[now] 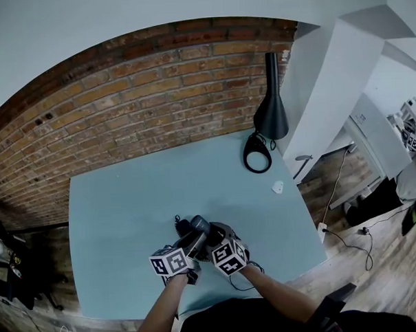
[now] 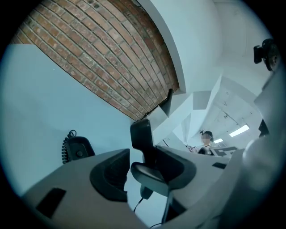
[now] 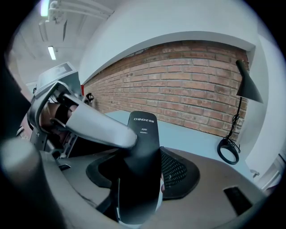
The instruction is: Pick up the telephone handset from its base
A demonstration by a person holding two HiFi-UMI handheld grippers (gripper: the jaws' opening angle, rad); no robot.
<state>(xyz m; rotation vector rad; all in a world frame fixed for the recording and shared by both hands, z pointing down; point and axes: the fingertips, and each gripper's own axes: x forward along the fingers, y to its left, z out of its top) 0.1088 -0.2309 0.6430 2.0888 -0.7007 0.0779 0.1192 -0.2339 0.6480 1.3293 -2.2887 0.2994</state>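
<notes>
The black telephone handset (image 1: 198, 230) is off its base, upright between both grippers over the front of the light blue table (image 1: 127, 200). In the right gripper view the handset (image 3: 142, 152) fills the gap of my right gripper (image 3: 140, 174), which is shut on it. My left gripper (image 2: 143, 172) is open. The handset's lower end (image 2: 149, 175) sits between its jaws against the right pad, and table shows between it and the left pad. A cord hangs from that end. The base (image 2: 77, 148) with its coiled cord sits on the table to the left. One left finger (image 3: 96, 125) reaches the handset's upper part.
A black lamp (image 1: 271, 111) stands at the table's far right corner, with a coiled cable ring (image 1: 257, 156) and a small white object (image 1: 278, 187) near the right edge. A brick wall (image 1: 143, 109) runs behind the table. A person (image 2: 205, 138) is far off.
</notes>
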